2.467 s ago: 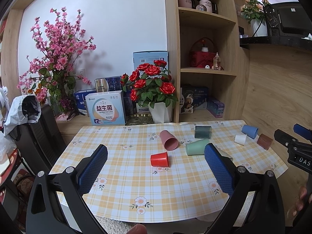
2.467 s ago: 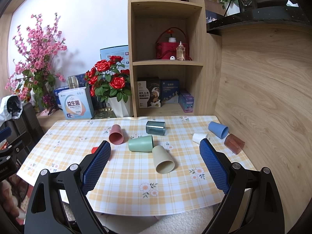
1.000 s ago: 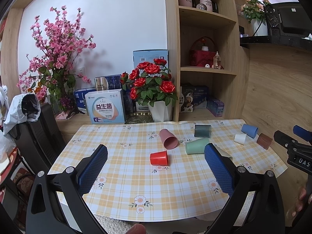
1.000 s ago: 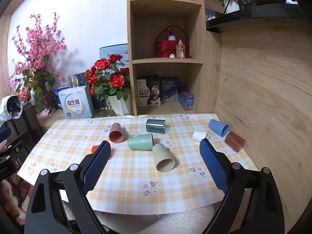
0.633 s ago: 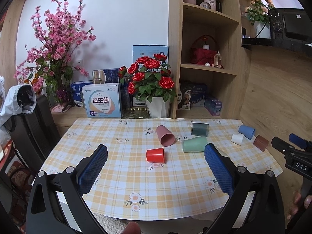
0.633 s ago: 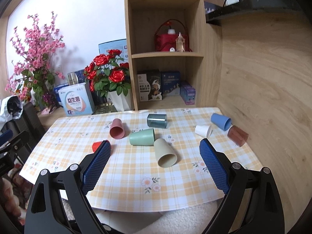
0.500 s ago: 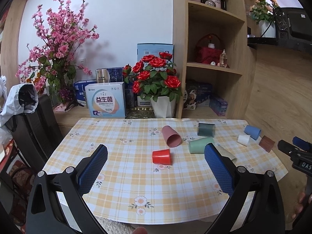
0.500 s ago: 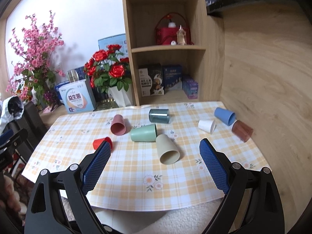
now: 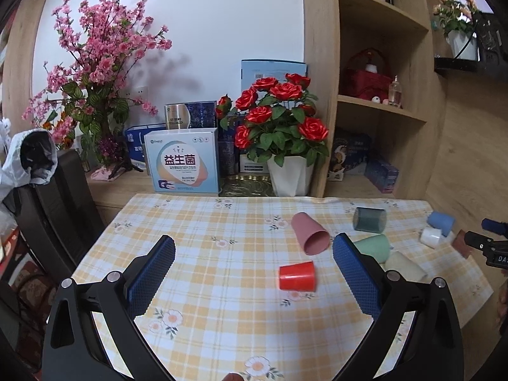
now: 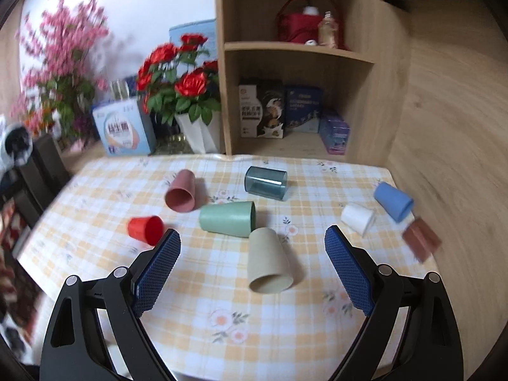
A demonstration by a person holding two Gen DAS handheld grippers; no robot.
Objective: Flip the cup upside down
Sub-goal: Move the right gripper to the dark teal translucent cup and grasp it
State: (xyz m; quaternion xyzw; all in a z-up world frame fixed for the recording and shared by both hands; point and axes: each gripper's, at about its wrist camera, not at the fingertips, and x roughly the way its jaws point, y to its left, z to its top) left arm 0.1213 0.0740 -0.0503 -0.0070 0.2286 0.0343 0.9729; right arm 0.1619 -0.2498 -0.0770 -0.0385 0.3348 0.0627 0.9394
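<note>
Several cups lie on their sides on the checked tablecloth [image 10: 222,301]. In the right wrist view a beige cup [image 10: 268,262] lies between the fingers of my right gripper [image 10: 250,263], which is open and empty. Behind it lie a green cup [image 10: 227,215], a pink cup [image 10: 181,192], a red cup [image 10: 145,229] and a clear grey-blue cup [image 10: 266,182]. At the right lie white [image 10: 358,217], blue [image 10: 393,201] and brown [image 10: 421,238] cups. My left gripper [image 9: 254,273] is open and empty above the table, with the red cup [image 9: 297,276] ahead of it.
A white pot of red roses [image 9: 284,146], a boxed product [image 9: 183,164] and pink blossoms [image 9: 95,73] stand behind the table. A wooden shelf unit [image 10: 298,70] and wooden wall [image 10: 451,120] bound the back and right. A black chair [image 9: 54,203] stands at the left.
My right gripper has moved forward and tilted down toward the cups, so the beige cup now sits between its fingers. My left gripper has shifted only slightly. Both stay open.
</note>
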